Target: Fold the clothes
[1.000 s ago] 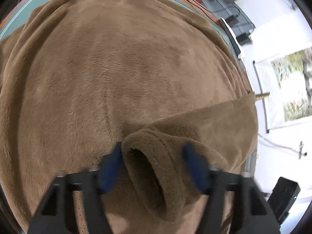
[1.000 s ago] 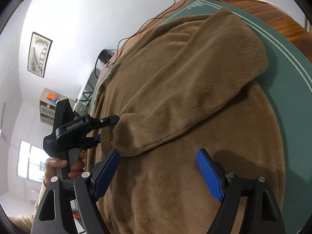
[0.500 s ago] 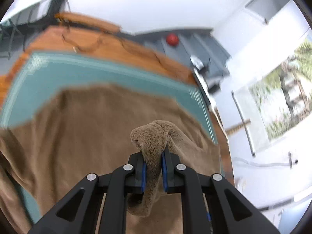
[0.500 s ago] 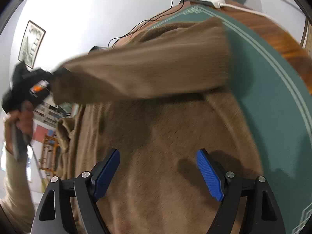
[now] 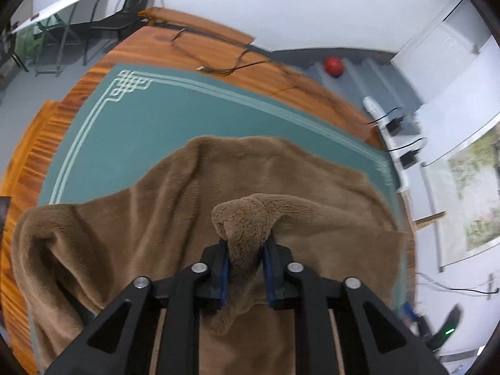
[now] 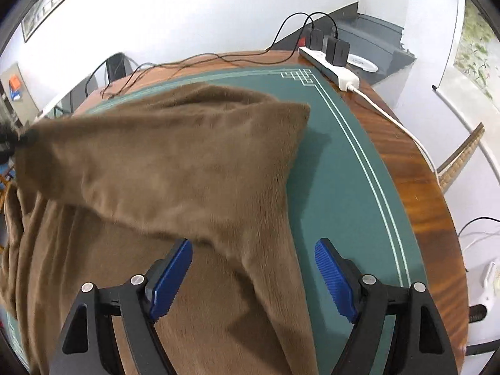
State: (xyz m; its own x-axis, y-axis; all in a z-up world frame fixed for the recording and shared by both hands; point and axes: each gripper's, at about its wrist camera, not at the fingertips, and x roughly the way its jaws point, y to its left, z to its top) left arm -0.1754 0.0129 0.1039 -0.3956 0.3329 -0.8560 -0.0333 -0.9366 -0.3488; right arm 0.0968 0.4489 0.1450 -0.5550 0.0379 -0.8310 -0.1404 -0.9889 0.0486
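A brown fleece garment (image 5: pixel 156 218) lies spread on the green mat (image 5: pixel 140 125) of a wooden table. My left gripper (image 5: pixel 245 262) is shut on the cuff of its sleeve (image 5: pixel 247 218), lifted above the body of the garment. In the right wrist view the same sleeve (image 6: pixel 162 159) stretches up and to the left, off the garment (image 6: pixel 218 312), toward the left edge, where the left gripper is only a dark blur. My right gripper (image 6: pixel 253 278) stands open just above the garment's right side, with nothing between its blue pads (image 6: pixel 332 278).
A white power strip (image 6: pixel 328 65) with black plugs and cables sits on the table's far right edge. Thin dark wires (image 5: pixel 234 62) lie on the wood (image 6: pixel 415 168) beyond the mat (image 6: pixel 343 172). A chair (image 5: pixel 125 9) and a red ball (image 5: pixel 333 65) stand past the table.
My left gripper shut on the sleeve cuff and lifted it, pulling the sleeve up and across. The right gripper stayed open and shifted toward the garment's right edge.
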